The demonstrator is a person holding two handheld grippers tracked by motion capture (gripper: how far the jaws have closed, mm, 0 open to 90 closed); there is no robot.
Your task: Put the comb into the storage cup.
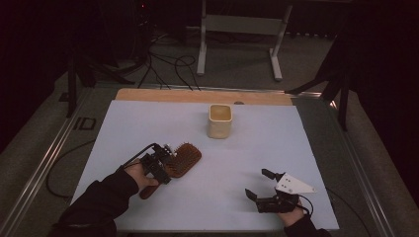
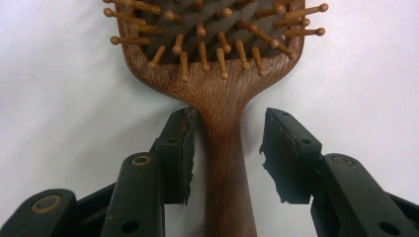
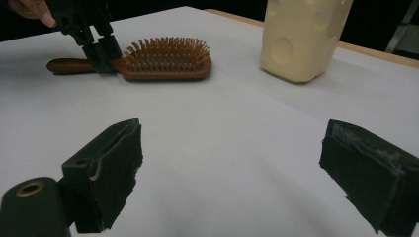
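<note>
A brown wooden hairbrush (image 1: pixel 185 158) lies bristles up on the white table cover, at the left of the middle. My left gripper (image 1: pixel 165 165) is over its handle. In the left gripper view the handle (image 2: pixel 225 163) runs between the two jaws of this left gripper (image 2: pixel 227 148). The left pad (image 2: pixel 178 153) sits close against the handle, while the right pad (image 2: pixel 289 158) stands clear of it with a gap. My right gripper (image 1: pixel 257 183) rests near the front right of the table, its jaws wide open with nothing between them (image 3: pixel 232 168). From there I see the hairbrush (image 3: pixel 165 61) and the left gripper (image 3: pixel 101 54) farther off.
A cream square cup (image 1: pixel 219 121) stands upright behind the brush toward the back middle, also large in the right gripper view (image 3: pixel 304 37). The white cover (image 1: pixel 276 143) ends at a wooden strip (image 1: pixel 197 95) at the back. Cables and stand legs lie on the floor beyond.
</note>
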